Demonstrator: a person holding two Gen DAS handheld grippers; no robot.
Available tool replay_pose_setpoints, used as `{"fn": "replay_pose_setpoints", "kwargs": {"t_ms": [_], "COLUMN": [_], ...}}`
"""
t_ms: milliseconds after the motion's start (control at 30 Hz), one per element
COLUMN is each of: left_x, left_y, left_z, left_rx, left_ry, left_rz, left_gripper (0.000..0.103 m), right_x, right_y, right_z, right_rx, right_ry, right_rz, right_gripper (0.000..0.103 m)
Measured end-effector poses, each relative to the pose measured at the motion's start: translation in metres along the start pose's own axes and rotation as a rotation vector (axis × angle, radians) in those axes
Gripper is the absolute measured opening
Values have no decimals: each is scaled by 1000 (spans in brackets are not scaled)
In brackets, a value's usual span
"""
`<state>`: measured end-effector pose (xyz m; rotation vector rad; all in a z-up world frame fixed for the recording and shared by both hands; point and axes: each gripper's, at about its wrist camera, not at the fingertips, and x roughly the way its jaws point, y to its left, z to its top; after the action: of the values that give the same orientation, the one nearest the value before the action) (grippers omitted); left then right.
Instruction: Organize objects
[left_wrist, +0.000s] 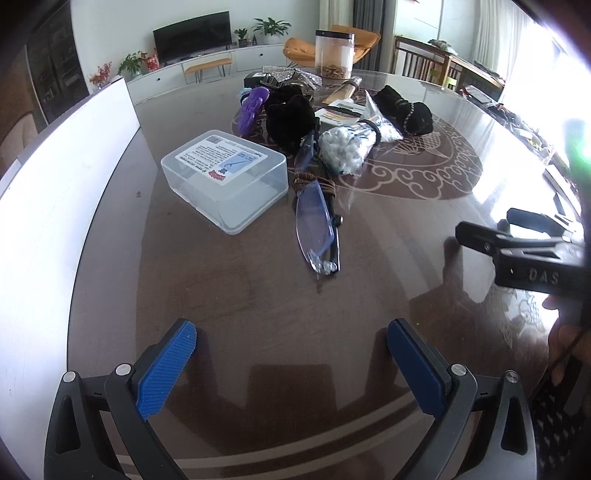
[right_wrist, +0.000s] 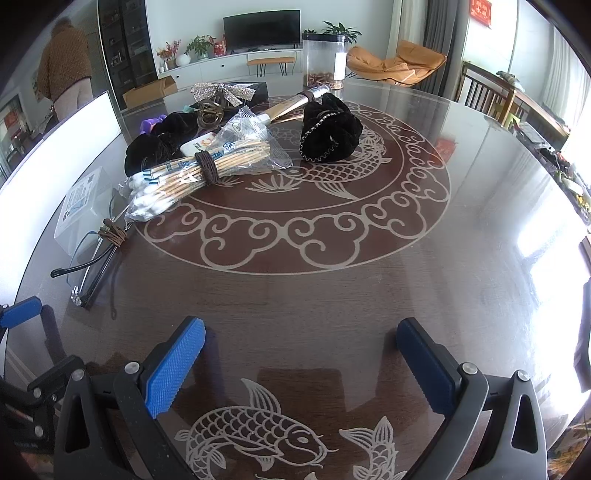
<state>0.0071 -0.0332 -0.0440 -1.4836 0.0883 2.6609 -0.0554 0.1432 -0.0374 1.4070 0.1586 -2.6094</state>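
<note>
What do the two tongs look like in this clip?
Both are alike. The left tongs have black angular arms with triangular cut-outs and silver rivets, ending in blue pads, one showing a fine waffle texture, the other smooth-sided. The right tongs match: black arms, silver rivets, blue pads. Seen from the left view, the right tool's black body bears raised letters "DAS". No sleeve is visible.

walls: pale | tv (right_wrist: 261, 32) on white low cabinet (right_wrist: 207, 68) | orange chair (right_wrist: 397, 62) | bright window light at right | glossy brown counter (right_wrist: 369, 288)
</note>
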Motion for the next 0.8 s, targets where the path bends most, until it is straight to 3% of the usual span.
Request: {"fn": "replay_pose_setpoints", "kwargs": {"t_ms": [400, 467, 500, 533, 667, 733, 800], "left_x": [-16, -20, -21, -23, -27, -28, -28], "left_y": [5, 9, 10, 12, 18, 21, 23], "left_z": [-24, -31, -34, -37, -45, -46, -46], "left_rx": [11, 4, 2, -1, -5, -10, -14], "left_ry": [12, 6, 3, 0, -13, -16, -12], "left_rz": [-9, -7, -5, -4, -1, 2, 4], "left_gripper": [103, 103, 103, 103, 103, 103, 103], "right_x": [0, -3, -6, -10, -9, 0, 12], "right_y": [-2, 1, 5, 14, 73, 102, 134], "right_z": [1, 4, 6, 10, 40, 54, 61], "right_rx": [5, 23, 50, 66, -15, -70, -192], "right_ry": [3, 20, 15, 9, 21, 46, 71], "right_rz": [5, 64, 153, 247, 385, 398, 342], "right_gripper": [103, 103, 103, 103, 103, 101, 89]}}
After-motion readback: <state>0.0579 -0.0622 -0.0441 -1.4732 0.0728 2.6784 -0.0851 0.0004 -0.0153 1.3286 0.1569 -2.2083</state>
